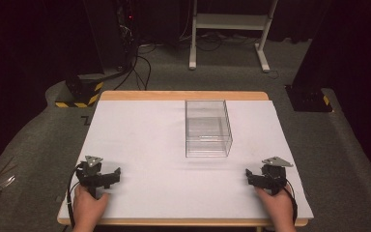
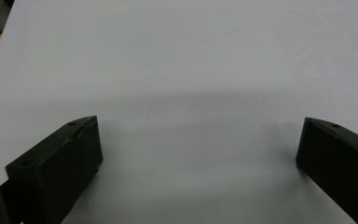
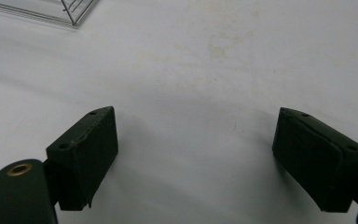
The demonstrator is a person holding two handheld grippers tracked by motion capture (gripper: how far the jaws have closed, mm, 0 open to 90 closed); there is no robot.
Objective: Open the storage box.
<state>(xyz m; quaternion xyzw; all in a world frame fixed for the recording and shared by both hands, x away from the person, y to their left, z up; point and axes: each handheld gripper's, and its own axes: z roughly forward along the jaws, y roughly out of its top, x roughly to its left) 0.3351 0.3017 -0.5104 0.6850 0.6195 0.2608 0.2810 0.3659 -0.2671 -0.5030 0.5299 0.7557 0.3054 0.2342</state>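
Clear box (image 1: 207, 128) stood upright on white surface (image 1: 140, 145), centre, slightly toward far edge. Left tongs (image 1: 112, 177) rested near left corner, jaws wide apart, nothing between. Right tongs (image 1: 250, 177) rested near right corner, jaws wide apart, empty. Both tongs well apart from box, 1 hand (image 1: 88, 208) behind each.

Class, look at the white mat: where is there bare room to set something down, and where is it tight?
Bare: the wide stretch left of the clear box, and the strip between the left gripper and right gripper, in front of the box. A narrower strip lies right of the box. Tight only around each gripper and against the box.
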